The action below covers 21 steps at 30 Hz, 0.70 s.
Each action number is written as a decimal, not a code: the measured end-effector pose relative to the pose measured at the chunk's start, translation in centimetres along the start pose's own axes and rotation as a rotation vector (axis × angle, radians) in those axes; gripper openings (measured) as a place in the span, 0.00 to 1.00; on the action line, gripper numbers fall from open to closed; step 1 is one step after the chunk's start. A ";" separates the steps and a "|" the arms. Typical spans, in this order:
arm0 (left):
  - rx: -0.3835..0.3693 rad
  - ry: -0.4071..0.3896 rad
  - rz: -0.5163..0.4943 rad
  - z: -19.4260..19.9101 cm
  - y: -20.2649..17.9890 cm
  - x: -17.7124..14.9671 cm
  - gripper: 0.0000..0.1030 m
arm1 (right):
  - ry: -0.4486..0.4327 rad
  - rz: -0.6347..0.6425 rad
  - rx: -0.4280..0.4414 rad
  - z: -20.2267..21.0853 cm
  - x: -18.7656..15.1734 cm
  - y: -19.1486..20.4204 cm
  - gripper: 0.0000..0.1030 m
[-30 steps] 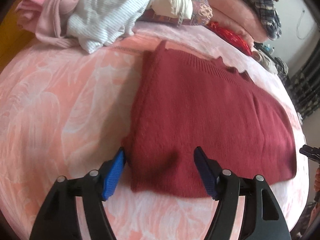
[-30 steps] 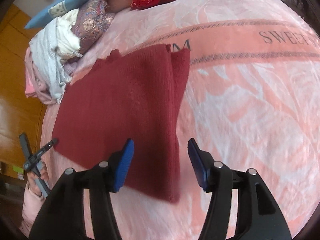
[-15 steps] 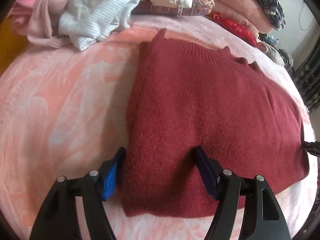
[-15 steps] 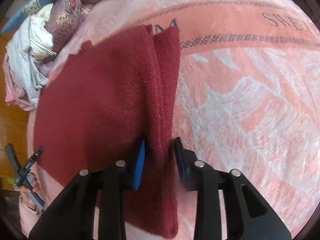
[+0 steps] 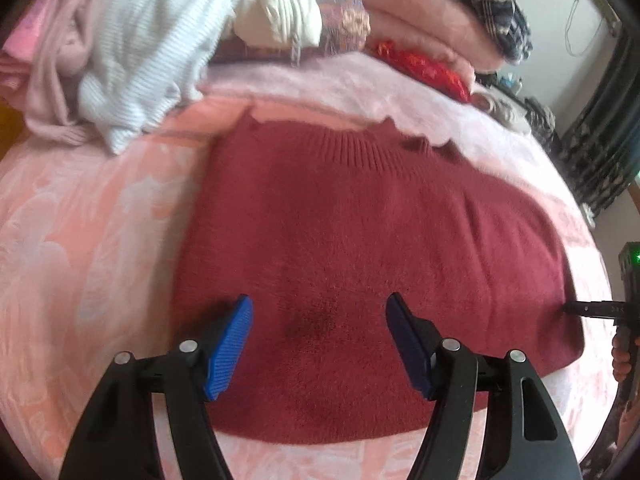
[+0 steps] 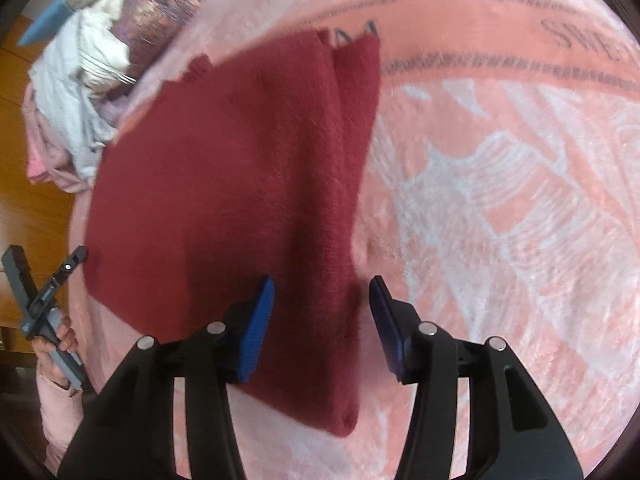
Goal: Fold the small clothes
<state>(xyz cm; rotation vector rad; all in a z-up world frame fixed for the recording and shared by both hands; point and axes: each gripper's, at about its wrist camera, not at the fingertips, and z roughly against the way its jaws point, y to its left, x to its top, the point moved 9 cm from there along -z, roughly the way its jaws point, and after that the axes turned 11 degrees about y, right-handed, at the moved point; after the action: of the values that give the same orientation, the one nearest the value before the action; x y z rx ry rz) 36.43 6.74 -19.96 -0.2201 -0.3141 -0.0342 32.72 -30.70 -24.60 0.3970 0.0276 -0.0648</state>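
A dark red knitted sweater (image 5: 360,248) lies flat and folded on the pink blanket (image 5: 92,240); it also shows in the right wrist view (image 6: 240,184). My left gripper (image 5: 318,340) is open, its blue pads over the sweater's near left part. My right gripper (image 6: 322,328) is open, straddling the sweater's folded right edge. The right gripper's tip shows at the sweater's right edge in the left wrist view (image 5: 592,308). The left gripper shows at the sweater's left corner in the right wrist view (image 6: 48,292).
A pile of white, pink and cream clothes (image 5: 132,40) lies beyond the sweater at the back left, also in the right wrist view (image 6: 76,96). Folded blankets and a plaid cloth (image 5: 460,8) are stacked at the back. Wooden floor (image 6: 32,216) lies left of the bed.
My right gripper has opened again after closing on the sweater's right fold half a second ago. My left gripper has moved forward over the sweater and stayed open.
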 end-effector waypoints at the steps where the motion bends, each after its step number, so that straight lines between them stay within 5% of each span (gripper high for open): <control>1: 0.005 0.013 0.001 -0.6 0.0 0.0 0.67 | 0.000 -0.002 0.007 -0.3 0.1 -0.1 0.49; 4: 0.017 0.029 -0.003 -1.7 0.4 0.0 0.67 | 0.000 0.001 0.014 -0.5 0.3 0.0 0.46; 6: 0.020 0.041 -0.025 -2.0 0.4 0.0 0.67 | 0.001 0.024 0.031 -0.6 0.2 0.6 0.33; 13: -0.017 0.087 -0.036 -2.3 1.7 -0.3 0.59 | -0.012 0.006 0.010 -0.8 0.3 0.6 0.24; 21: -0.008 0.093 -0.062 -2.8 1.6 -0.3 0.59 | -0.012 -0.002 -0.125 0.7 0.1 2.2 0.16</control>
<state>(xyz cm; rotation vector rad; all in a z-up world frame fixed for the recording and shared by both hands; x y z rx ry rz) 37.06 7.73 -22.99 -0.2162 -0.2278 -0.1067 33.01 -28.96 -23.15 0.2720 0.0201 -0.0674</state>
